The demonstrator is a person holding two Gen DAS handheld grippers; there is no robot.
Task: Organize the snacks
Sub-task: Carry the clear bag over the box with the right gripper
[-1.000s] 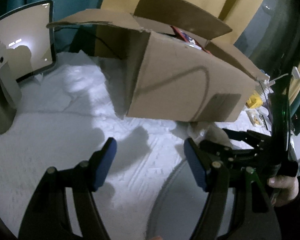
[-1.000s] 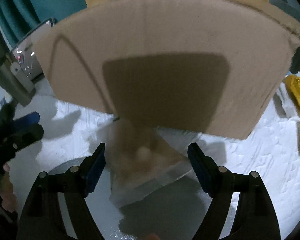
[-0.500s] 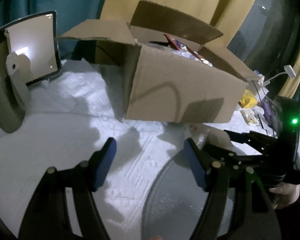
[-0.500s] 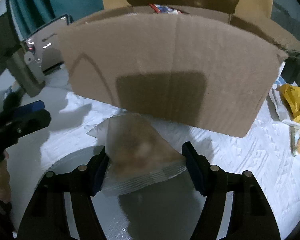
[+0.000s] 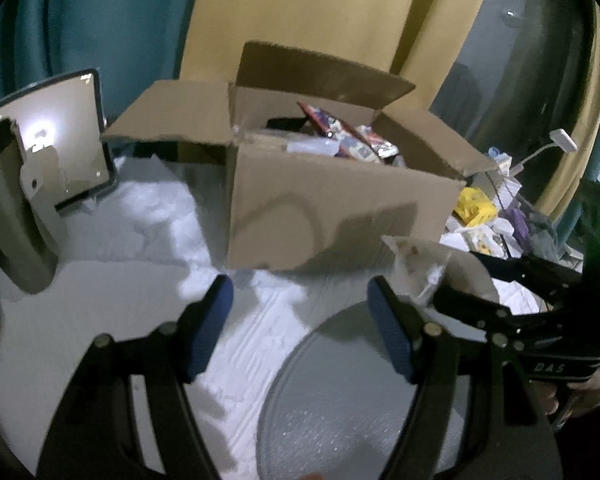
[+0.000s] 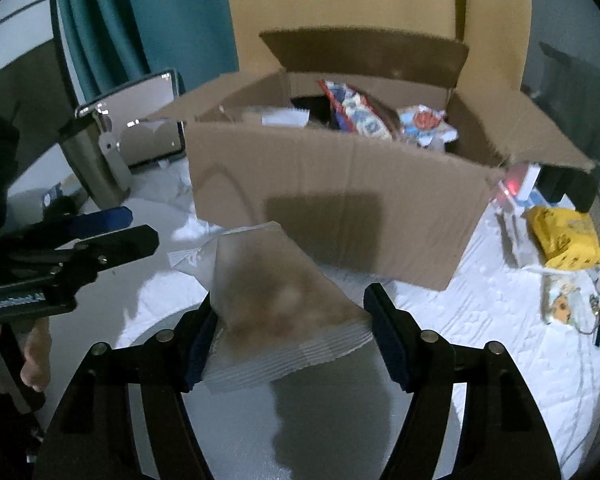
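Right gripper [image 6: 290, 338]: jaws pressed on a clear snack bag [image 6: 278, 304], lifted above the round grey tray [image 6: 340, 432].
Left gripper [image 5: 300, 322]: jaws apart, nothing between them.
Ahead: cardboard box [image 6: 340, 204], flaps open, near edge just beyond the bag; snack packets [image 6: 356, 114] inside.
Room: white bedding [image 5: 140, 220] bare ahead of the left jaws.
Writing: "DAS" on the right gripper's body.

A home room: teal curtains [image 6: 112, 28], a white quilted bedspread [image 6: 480, 320], a snack-filled cardboard box [image 6: 340, 200].
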